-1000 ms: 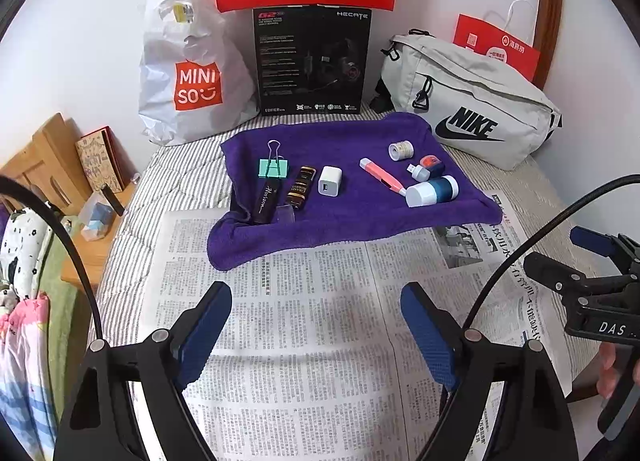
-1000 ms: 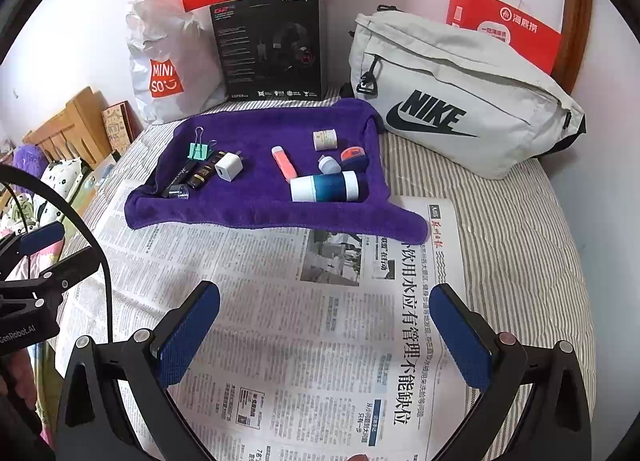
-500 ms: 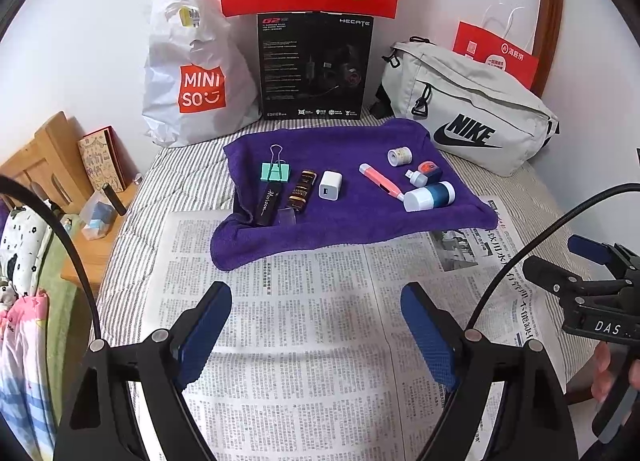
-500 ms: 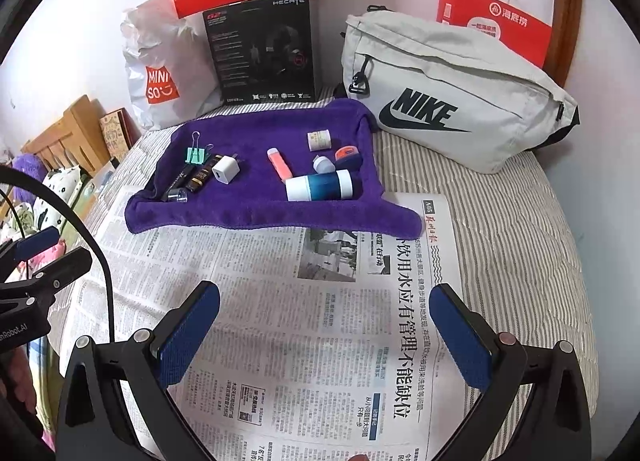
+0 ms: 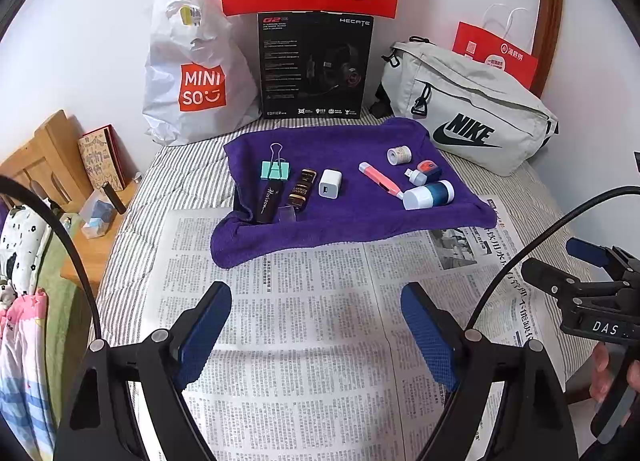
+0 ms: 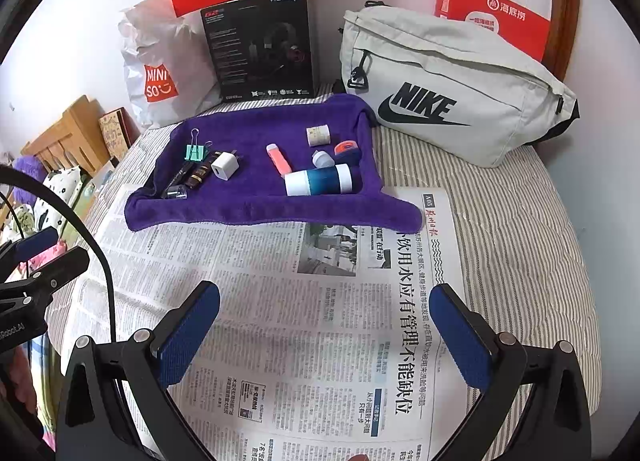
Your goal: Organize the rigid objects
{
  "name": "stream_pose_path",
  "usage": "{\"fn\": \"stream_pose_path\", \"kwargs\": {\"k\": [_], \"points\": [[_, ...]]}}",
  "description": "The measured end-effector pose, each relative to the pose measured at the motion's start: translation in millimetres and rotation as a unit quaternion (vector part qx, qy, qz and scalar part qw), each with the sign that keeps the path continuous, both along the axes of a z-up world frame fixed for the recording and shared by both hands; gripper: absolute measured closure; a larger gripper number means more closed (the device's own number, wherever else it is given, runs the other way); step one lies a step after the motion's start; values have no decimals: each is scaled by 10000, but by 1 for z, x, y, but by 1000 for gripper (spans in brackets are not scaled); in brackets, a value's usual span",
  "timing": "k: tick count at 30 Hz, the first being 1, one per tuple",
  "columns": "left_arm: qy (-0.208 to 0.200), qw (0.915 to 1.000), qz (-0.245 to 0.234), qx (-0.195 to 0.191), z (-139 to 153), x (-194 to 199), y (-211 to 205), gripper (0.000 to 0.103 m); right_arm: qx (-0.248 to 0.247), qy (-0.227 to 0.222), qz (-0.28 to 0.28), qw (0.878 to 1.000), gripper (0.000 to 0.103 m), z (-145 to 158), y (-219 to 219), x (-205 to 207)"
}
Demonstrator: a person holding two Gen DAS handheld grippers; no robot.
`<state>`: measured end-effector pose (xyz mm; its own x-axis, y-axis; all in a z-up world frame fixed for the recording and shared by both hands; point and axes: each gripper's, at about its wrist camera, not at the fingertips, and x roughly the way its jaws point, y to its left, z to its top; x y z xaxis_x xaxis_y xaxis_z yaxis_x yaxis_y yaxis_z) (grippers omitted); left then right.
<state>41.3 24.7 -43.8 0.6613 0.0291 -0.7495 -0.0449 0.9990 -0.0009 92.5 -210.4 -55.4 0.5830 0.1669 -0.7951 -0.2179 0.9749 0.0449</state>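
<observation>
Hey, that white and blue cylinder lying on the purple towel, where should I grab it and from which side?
Probably grip the white and blue cylinder across its blue middle band, coming from above with the fingers on its near and far sides. It lies on its side, long axis running left-right, and the small white-capped item sits just behind it, so keep the far finger close.

Both wrist views angled down over newspaper (image 5: 300, 321); left view left of right; share purple towel (image 6: 256, 201).
</observation>
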Motion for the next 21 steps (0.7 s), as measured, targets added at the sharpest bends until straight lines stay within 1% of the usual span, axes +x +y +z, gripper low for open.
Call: {"fn": "stream_pose_path", "kwargs": {"k": [21], "points": [[18,10000,5,-59,1,-4,2,17,-48,-67,14,10000,0,6,2,-7]]}}
